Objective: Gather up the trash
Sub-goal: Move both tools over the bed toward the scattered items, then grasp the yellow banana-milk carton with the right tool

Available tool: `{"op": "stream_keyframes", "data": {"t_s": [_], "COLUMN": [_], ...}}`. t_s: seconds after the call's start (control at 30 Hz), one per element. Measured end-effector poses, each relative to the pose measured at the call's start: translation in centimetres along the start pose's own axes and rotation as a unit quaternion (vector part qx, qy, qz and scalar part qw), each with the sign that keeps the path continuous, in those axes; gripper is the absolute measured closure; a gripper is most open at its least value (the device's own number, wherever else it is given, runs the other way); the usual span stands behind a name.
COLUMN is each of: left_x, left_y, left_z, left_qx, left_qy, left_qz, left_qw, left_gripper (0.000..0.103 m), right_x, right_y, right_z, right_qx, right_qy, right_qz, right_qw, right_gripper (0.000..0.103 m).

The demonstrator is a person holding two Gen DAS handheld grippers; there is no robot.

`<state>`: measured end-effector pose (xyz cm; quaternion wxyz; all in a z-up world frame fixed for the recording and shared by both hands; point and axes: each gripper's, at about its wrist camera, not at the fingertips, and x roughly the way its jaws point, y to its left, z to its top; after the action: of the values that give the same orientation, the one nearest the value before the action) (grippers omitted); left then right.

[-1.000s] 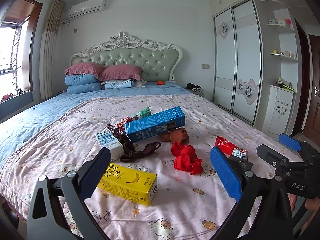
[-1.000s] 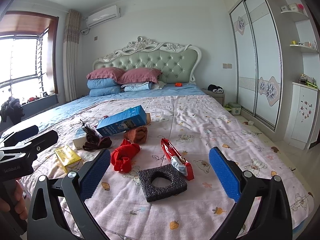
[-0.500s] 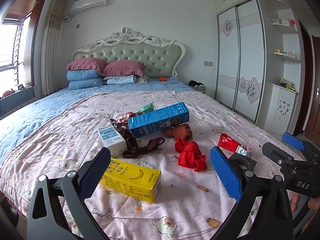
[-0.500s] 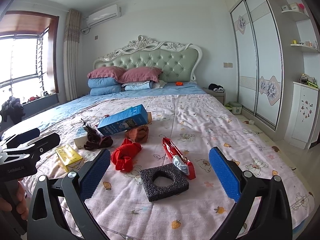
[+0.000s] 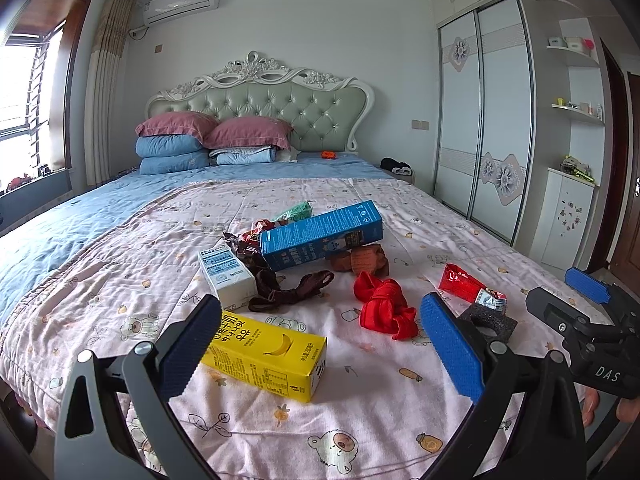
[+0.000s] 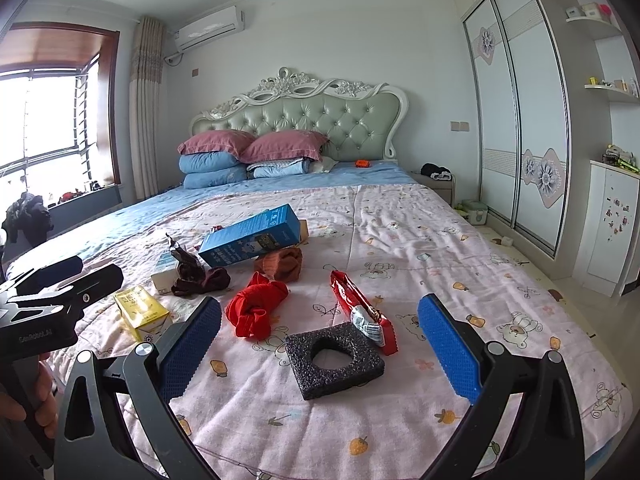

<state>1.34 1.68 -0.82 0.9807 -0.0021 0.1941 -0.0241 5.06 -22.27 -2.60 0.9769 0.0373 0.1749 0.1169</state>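
Note:
Litter lies on a pink quilted bed point(image 5: 120, 248). A yellow banana-milk carton point(image 5: 266, 354) sits just ahead of my open left gripper point(image 5: 320, 344), between its fingers in view. Behind it lie a white carton point(image 5: 226, 276), a blue box point(image 5: 320, 236), brown and red socks point(image 5: 384, 310) and a red wrapper point(image 5: 468, 286). My right gripper point(image 6: 320, 344) is open, hovering over a black foam piece point(image 6: 334, 360) with the red wrapper point(image 6: 360, 306) beside it. The yellow carton point(image 6: 142, 312) shows left. Neither gripper holds anything.
Pillows point(image 5: 208, 140) and a padded headboard point(image 5: 260, 108) stand at the far end. A sliding wardrobe point(image 5: 484, 120) and a white cabinet point(image 5: 568, 216) line the right wall. A window point(image 6: 44, 120) is on the left. A bedside table point(image 6: 438, 180) stands beside the bed.
Both grippers have drifted slightly forward over the bed's foot; the yellow carton and foam piece sit a little closer and more central. Nothing was picked up, and both jaws stayed open.

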Motion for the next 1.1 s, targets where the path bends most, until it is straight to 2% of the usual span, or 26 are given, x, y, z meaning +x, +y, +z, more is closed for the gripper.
{"op": "stream_keyframes", "data": {"t_s": [0.83, 1.1], "left_x": [0.3, 0.5], "left_y": [0.6, 2.8], "left_z": [-0.4, -1.1], "left_qx": [0.001, 0.001], "left_qy": [0.006, 0.019], "left_qz": [0.002, -0.003], "left_qw": [1.0, 0.9998], "left_gripper": [0.004, 0.004], "right_x": [0.7, 1.5], "right_y": [1.1, 3.2], "right_z": [-0.2, -0.5], "right_qx": [-0.008, -0.027], "right_qy": [0.017, 0.03], "right_qz": [0.021, 0.053], "right_qw": [1.0, 0.998], "right_gripper": [0.008, 0.008]}}
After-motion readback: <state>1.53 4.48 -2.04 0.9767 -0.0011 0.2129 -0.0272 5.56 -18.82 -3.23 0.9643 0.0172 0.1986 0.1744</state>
